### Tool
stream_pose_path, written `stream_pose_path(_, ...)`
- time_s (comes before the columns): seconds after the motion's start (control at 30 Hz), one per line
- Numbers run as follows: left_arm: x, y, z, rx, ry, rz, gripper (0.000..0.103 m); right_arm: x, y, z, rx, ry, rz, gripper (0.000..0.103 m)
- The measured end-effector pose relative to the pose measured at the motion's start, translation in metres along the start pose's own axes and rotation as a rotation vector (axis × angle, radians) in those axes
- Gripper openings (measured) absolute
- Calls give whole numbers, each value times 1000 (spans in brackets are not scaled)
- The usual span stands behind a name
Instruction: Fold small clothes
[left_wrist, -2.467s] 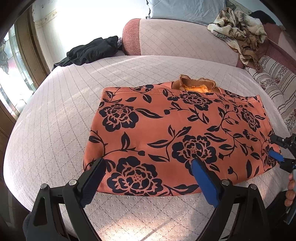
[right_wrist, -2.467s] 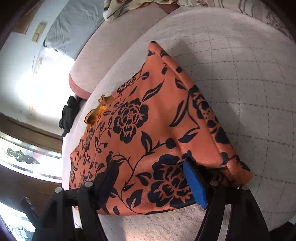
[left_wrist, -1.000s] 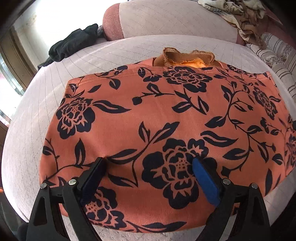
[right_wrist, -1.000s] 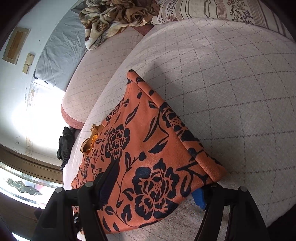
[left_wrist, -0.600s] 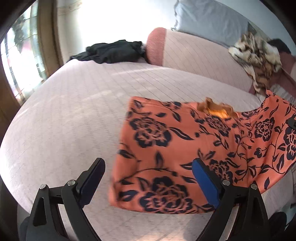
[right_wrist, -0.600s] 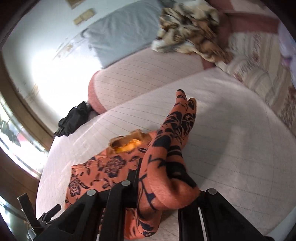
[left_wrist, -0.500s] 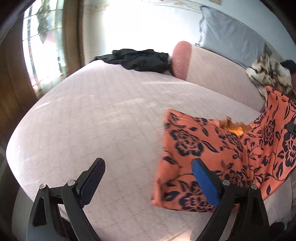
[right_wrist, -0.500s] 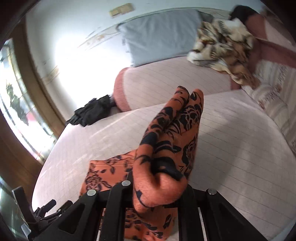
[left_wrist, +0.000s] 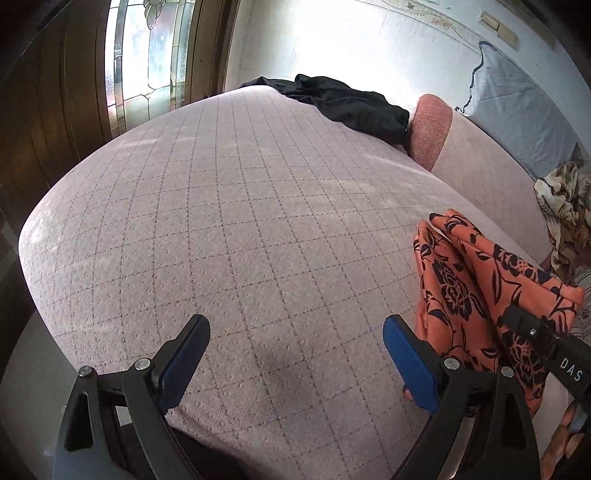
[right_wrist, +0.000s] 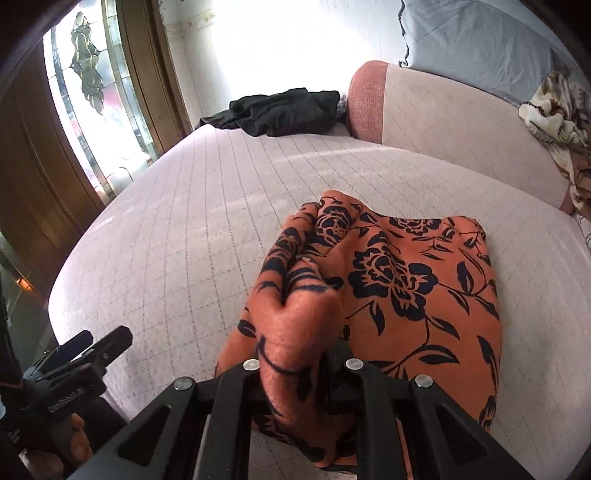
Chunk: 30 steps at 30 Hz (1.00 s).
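While my right gripper (right_wrist: 295, 365) was clamped on the orange flower-printed fleece garment (right_wrist: 406, 288), folded on the grey quilted bed (left_wrist: 240, 221), my left gripper (left_wrist: 291, 354) hung open, the garment lying at three o'clock from it, nearer my right hand.

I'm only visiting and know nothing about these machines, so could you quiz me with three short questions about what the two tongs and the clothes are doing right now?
1. True or false: the left tongs are gripping cloth.
2. Which item are the right tongs shut on?
A. the black garment
B. the orange flowered garment
C. the grey pillow
3. Fill in: the black garment lies at the far edge of the bed, close to the ______.

Key:
1. False; they are open over bare bed cover.
2. B; a bunched fold sits between the fingers.
3. Window.
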<state>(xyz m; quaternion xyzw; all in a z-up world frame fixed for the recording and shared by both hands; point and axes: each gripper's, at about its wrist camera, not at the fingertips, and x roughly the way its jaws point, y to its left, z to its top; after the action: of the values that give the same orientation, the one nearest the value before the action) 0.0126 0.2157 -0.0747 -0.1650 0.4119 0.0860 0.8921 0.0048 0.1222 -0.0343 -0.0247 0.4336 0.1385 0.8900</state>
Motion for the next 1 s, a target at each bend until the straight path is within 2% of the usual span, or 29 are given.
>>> stream_pose_path(0.13,-4,1,2,-5,0,-8,95,50,14,-39,-47,127,59,25)
stream_pose_path(0.17,-7,2,2,-5,-4,-6,95,45,20,-49,-66,53,57,26)
stream_pose_path(0.2,-9,2,3,-3,-11,-7,95,35,22,-52,-82,5,69,44)
stream_pose_path(0.23,-10,-1,5,-2,-10,-14,95,27,22,-54,-80,7,119,80)
stream_pose_path(0.27,-12,-5,6,-2,-4,-30,95,21,20,-56,-64,23,186,89)
stream_pose_path(0.3,-14,-11,7,4,1,-59,95,14,18,-58,-46,17,216,89)
stream_pose_path(0.43,-23,-54,7,82,19,-178,95,-24,-13,-83,93,-56,246,89)
stream_pose_path(0.57,-14,-97,0,144,81,-228,92,-50,-64,-101,231,-103,229,89)
stream_pose_path(0.6,-7,-106,-3,161,107,-229,82,-57,-75,-106,253,-119,229,89)
stream_pose_path(0.67,22,-112,-15,181,209,-192,36,-66,-97,-108,296,-156,225,89)
stream_pose_path(0.7,47,-103,-25,130,305,-180,15,-69,-106,-109,315,-169,226,89)
stream_pose_path(0.73,64,-86,-32,22,351,-216,15,-67,-116,-105,333,-172,231,89)
stream_pose_path(0.77,62,-77,-33,-18,334,-252,16,-64,-125,-103,357,-169,238,89)
stream_pose_path(0.8,55,-77,-31,-10,321,-254,17,-62,-135,-103,387,-165,249,89)
stream_pose_path(0.93,29,-92,-24,77,290,-162,22,-52,-168,-106,494,-147,327,89)
stream_pose_path(1.0,11,-101,-17,113,240,-131,25,-51,-185,-110,548,-152,340,89)
